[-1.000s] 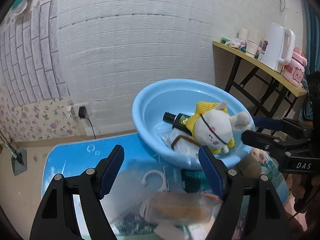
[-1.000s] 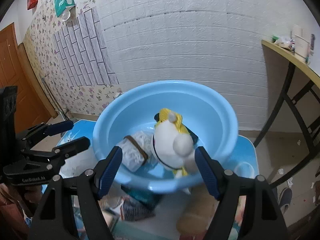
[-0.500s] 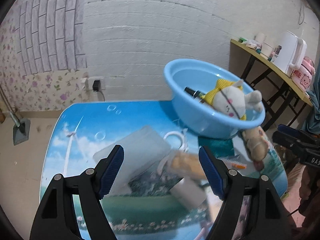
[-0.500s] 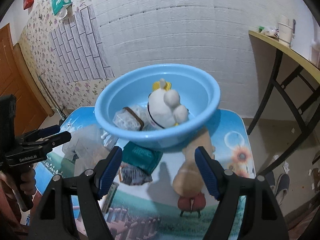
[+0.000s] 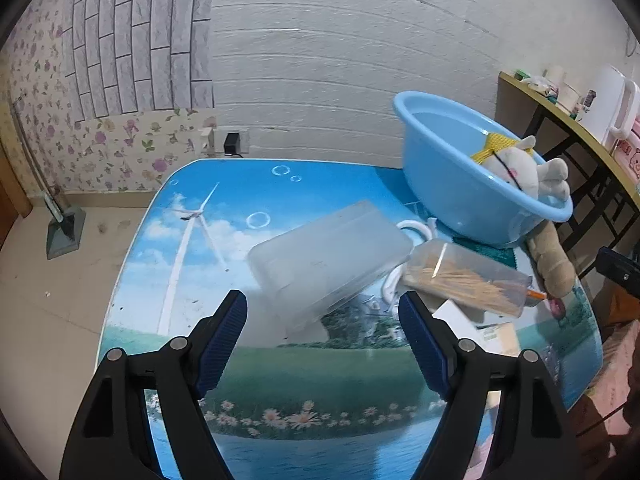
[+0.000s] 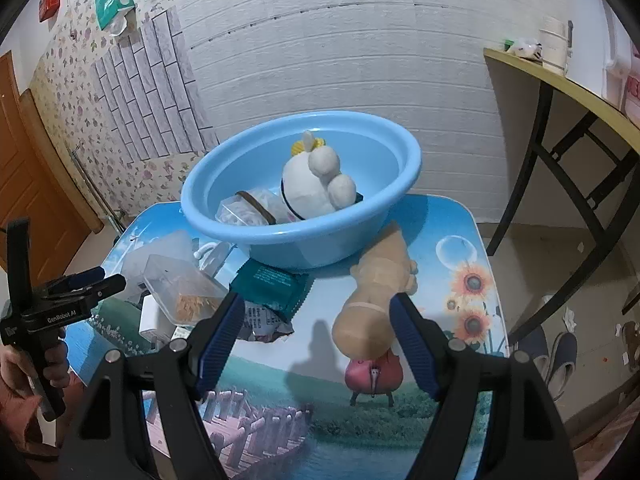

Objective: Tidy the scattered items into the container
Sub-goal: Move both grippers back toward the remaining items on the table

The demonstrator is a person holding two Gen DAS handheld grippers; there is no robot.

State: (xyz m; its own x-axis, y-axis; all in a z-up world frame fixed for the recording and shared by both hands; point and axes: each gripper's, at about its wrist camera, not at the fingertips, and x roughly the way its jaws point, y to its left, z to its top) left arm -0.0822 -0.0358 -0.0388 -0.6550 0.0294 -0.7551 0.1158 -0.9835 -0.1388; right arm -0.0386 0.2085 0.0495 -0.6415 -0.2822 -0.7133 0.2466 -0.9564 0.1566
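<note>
In the left wrist view, the left gripper (image 5: pixel 322 328) is seen spread wide with nothing between its blue pads (image 5: pixel 224 334); nothing is touched by them. A frosted box (image 5: pixel 328 256) lies tilted on the table (image 5: pixel 192 248) just beyond the fingertips. To its right a clear case (image 5: pixel 468 276) of thin sticks is propped over a white carton (image 5: pixel 476 326), and a white hook (image 5: pixel 416 228) shows behind the box. The basin (image 5: pixel 452 188) stands at the far right of the table, with a white plush (image 5: pixel 520 172) inside against its rim. A tan plush (image 5: pixel 554 256) lies beside the basin's near side.

In the right wrist view, the right gripper (image 6: pixel 318 330) is likewise held wide apart and empty. The tan plush (image 6: pixel 376 300) lies on the table between the pads, nearer the right one; contact cannot be made out. A teal packet (image 6: pixel 272 284) is tucked partly under the basin (image 6: pixel 304 236), in which the white plush (image 6: pixel 310 188) and a wrapped bundle (image 6: pixel 244 210) are held. The left gripper (image 6: pixel 94 282) is seen at the left edge, near the clear case (image 6: pixel 180 288).
</note>
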